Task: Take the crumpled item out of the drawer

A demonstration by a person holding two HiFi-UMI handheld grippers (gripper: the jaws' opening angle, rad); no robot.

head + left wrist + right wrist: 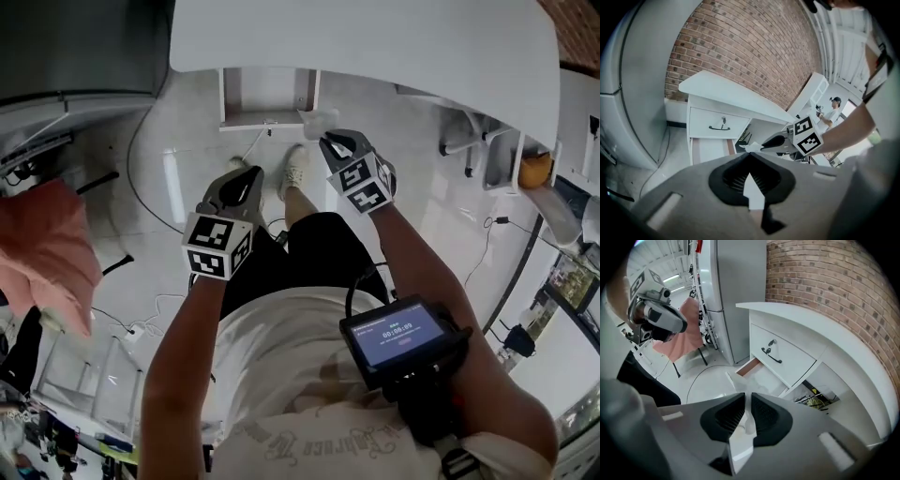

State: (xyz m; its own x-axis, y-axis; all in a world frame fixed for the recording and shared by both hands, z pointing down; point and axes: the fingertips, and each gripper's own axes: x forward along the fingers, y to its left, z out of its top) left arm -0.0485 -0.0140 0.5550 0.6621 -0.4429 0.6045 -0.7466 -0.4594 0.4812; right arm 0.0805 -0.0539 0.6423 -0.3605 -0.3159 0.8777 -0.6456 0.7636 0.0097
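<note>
The white crumpled item (317,122) hangs in the air just in front of the open drawer (267,101) under the white table, with my right gripper (328,142) shut on it. In the right gripper view the item (746,423) is pinched between the dark pads of that gripper (747,397), and the open drawer (757,373) lies below and beyond. My left gripper (251,178) is lower left of the right one, with its jaws shut (750,155) and nothing between them. From the left gripper view, the right gripper (780,140) carries the item (752,146) at its tip.
A white table (375,47) with a closed drawer and black handle (717,126) stands against a brick wall. A grey refrigerator (736,296) is beside it. A pink cloth (47,253) hangs at the left. Cables lie on the glossy floor (178,187). My feet (292,171) stand near the drawer.
</note>
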